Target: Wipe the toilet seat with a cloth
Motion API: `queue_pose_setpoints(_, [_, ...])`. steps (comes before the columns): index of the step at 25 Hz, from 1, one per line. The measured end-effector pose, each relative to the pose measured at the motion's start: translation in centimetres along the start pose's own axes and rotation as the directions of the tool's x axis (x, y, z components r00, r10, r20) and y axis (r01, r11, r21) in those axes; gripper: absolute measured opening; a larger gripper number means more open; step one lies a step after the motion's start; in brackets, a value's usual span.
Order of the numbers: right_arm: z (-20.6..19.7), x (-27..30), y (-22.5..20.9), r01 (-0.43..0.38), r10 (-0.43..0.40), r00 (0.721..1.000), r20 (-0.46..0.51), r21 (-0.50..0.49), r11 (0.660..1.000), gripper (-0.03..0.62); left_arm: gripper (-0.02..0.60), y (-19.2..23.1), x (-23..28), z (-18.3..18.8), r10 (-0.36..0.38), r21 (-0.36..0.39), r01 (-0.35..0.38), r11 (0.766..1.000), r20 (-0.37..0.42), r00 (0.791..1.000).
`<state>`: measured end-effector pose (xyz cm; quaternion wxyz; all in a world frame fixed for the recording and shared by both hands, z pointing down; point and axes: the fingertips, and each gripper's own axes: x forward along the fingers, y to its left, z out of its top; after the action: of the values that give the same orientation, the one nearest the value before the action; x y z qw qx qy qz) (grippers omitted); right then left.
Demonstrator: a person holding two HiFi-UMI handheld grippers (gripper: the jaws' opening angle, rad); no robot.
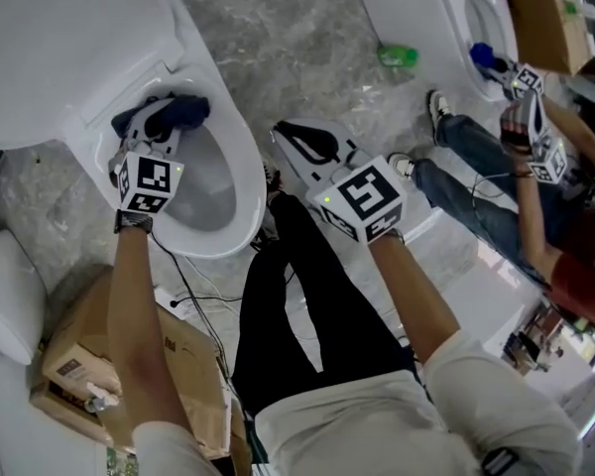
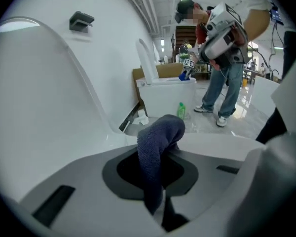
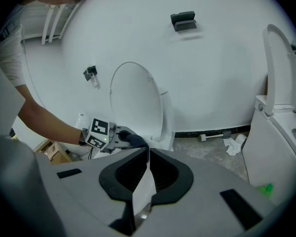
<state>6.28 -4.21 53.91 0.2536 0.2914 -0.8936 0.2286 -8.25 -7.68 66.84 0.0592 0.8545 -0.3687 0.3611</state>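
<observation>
Obs.: left claw (image 1: 161, 127) was clamped on the cloth (image 2: 158, 137), a dark blue knit rag. It was pinched about mid-length, with a bunched fold bulging past the claw's tips. The cloth hung at the rear edge of the toilet seat (image 1: 246, 172), close under the raised lid (image 1: 69, 48); contact with the seat could not be told.

Right claw (image 3: 147, 154) was closed and held nothing, off the bowl's right edge.

Handling (judgement): cloth looked soft, light and limp, so it would fold rather than push. The fold past the tips should serve as the wiping pad, so a grip close behind it seemed best. The seat looked hard, glossy and slick, so the rag should glide under light pressure.
</observation>
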Motion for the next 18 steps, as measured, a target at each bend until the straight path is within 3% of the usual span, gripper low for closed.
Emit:
queue_pose_setpoints(4, [0.5,-1.2,0.5,0.006,-0.006,0.999,0.033,0.005,1.000,0.040,0.040,0.9,-2.7,2.6,0.083,-0.127,-0.073,0.989,0.082,0.993])
queue_pose_setpoints(9, [0.7,-2.6,1.2,0.017,-0.017,0.997,0.069,0.006,1.000,0.040,0.041,0.6,-6.8,3.6,0.173,-0.272,-0.129,0.954,0.143,0.974])
queue_pose_setpoints(18, [4.5,-5.9,4.0,0.023,-0.016,0.992,0.123,-0.054,0.998,0.040,0.041,0.1,-14.3,6.3,0.295,-0.371,-0.216,0.903,0.171,0.940])
